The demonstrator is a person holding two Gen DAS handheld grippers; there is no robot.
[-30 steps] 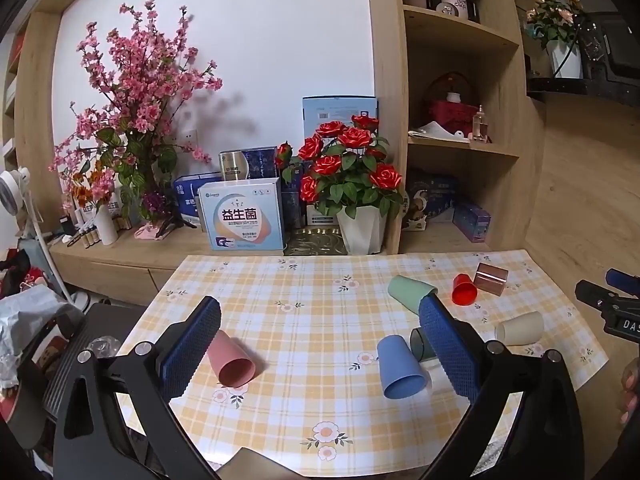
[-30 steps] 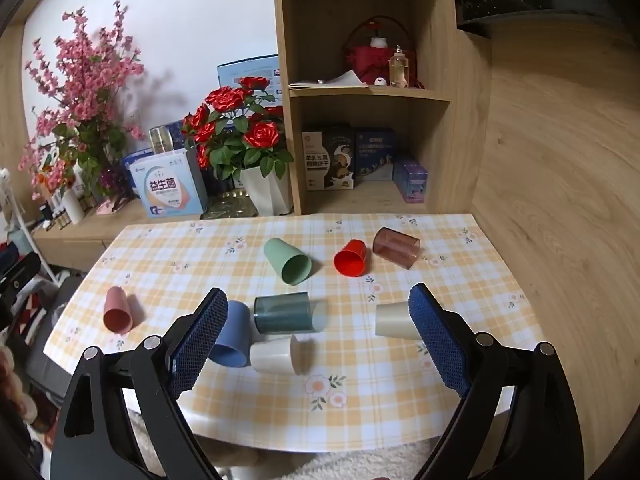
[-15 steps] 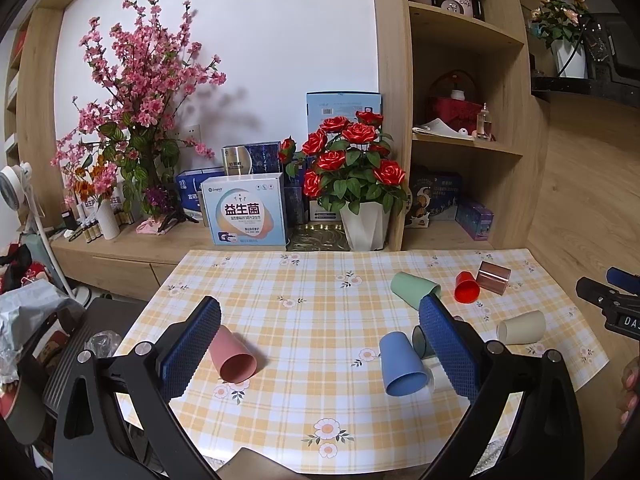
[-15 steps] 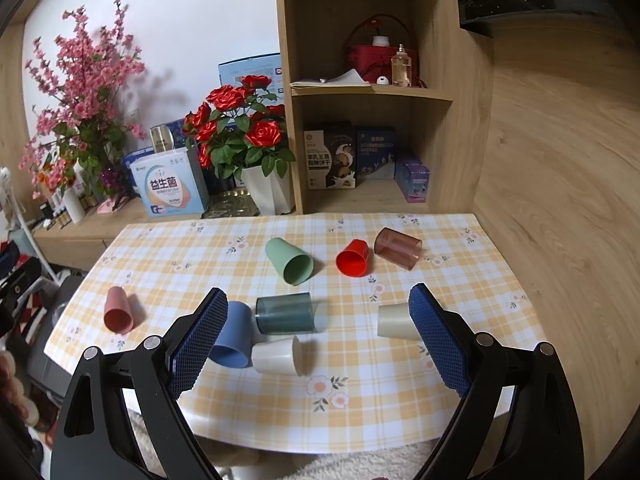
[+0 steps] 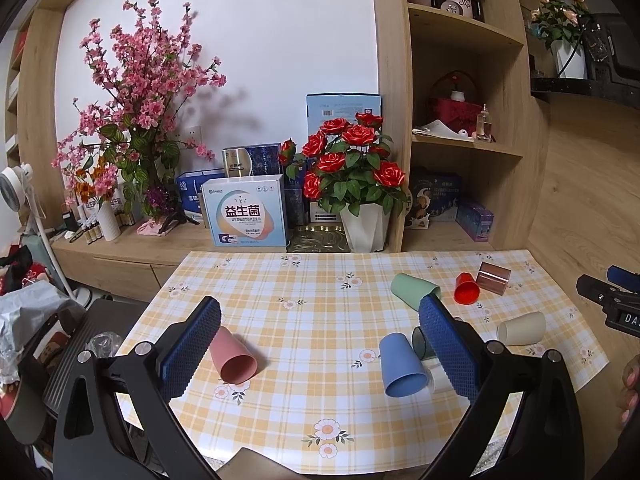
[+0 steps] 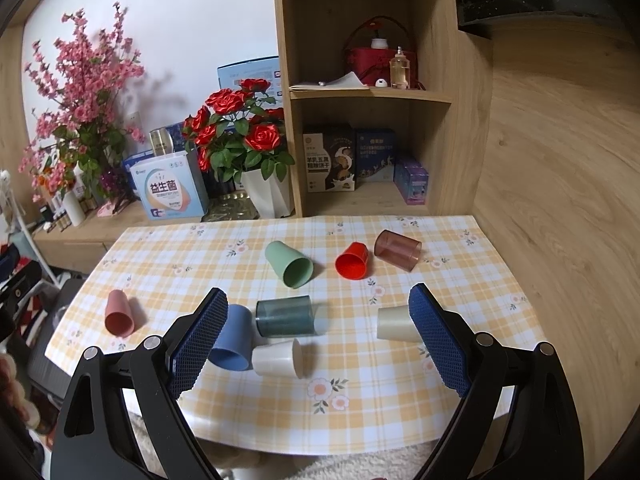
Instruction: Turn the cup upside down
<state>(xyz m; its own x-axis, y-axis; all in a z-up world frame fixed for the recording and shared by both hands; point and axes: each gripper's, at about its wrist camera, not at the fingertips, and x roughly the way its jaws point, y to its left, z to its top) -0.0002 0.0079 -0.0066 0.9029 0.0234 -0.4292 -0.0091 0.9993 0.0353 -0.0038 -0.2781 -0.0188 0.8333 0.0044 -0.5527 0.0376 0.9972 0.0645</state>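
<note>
Several cups lie on their sides on the checked tablecloth (image 6: 400, 392): pink (image 5: 233, 355) (image 6: 119, 313), blue (image 5: 401, 365) (image 6: 234, 340), dark teal (image 6: 285, 316), white (image 6: 278, 359), green (image 6: 289, 264) (image 5: 414, 289), red (image 6: 353, 261) (image 5: 467, 289), brown translucent (image 6: 397, 249) (image 5: 494, 278) and cream (image 6: 394, 323) (image 5: 521, 328). My left gripper (image 5: 318, 322) is open and empty above the near table edge, the pink cup by its left finger. My right gripper (image 6: 314, 314) is open and empty, hovering over the teal and white cups.
A pot of red roses (image 5: 354, 184), a white box (image 5: 245, 216) and a pink blossom vase (image 5: 132, 128) stand on the sideboard behind the table. A wooden shelf unit (image 6: 372, 92) rises at the back right. A fan (image 5: 18, 188) stands at the left.
Both grippers have drifted slightly back and up; the views shifted a little. Jaws stay open and no cup has moved.
</note>
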